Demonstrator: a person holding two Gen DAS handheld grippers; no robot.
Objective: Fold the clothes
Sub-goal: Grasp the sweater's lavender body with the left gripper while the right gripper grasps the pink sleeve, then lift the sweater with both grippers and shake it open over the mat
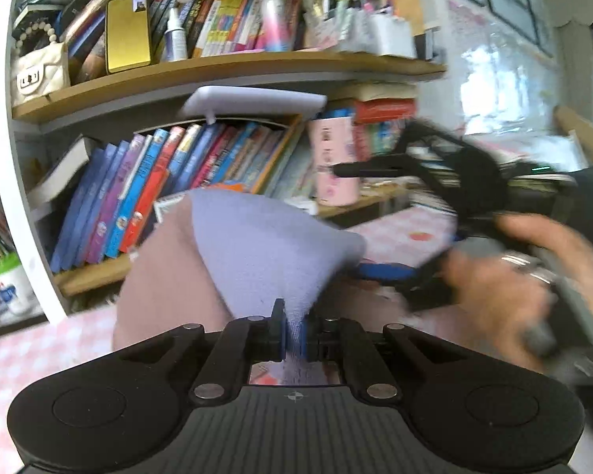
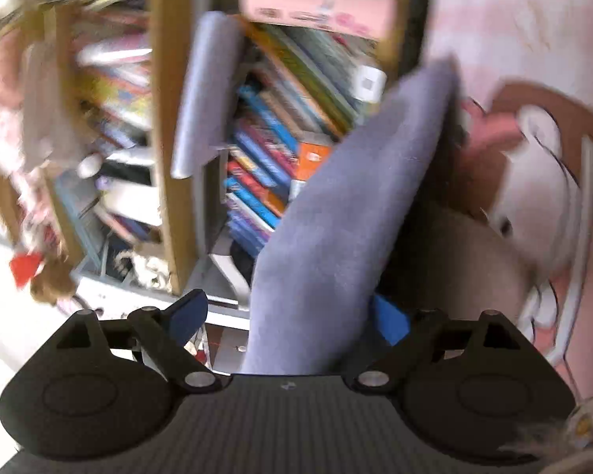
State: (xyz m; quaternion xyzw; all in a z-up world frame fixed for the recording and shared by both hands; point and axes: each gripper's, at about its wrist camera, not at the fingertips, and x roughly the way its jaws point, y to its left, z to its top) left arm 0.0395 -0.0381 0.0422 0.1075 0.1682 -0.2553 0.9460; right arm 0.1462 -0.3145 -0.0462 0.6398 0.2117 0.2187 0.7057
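Note:
My left gripper (image 1: 292, 333) is shut on the edge of a lavender-grey garment (image 1: 265, 245) and holds it up above the pink checked table (image 1: 39, 355). A dusty-pink part of the cloth (image 1: 162, 276) hangs to its left. The right gripper shows blurred at the right of the left wrist view (image 1: 395, 272), held by a hand (image 1: 506, 276). In the right wrist view the right gripper (image 2: 288, 316) stands open, its blue fingertips (image 2: 391, 318) wide apart, and a band of the lavender garment (image 2: 336, 217) lies between them. A garment with a cartoon print (image 2: 533, 181) lies to the right.
A wooden bookshelf (image 1: 225, 67) full of books stands right behind the table. A pink box (image 1: 336, 158), a white purse (image 1: 39, 71) and a white flat lamp head (image 1: 253, 102) are on or by it. Both views are motion-blurred.

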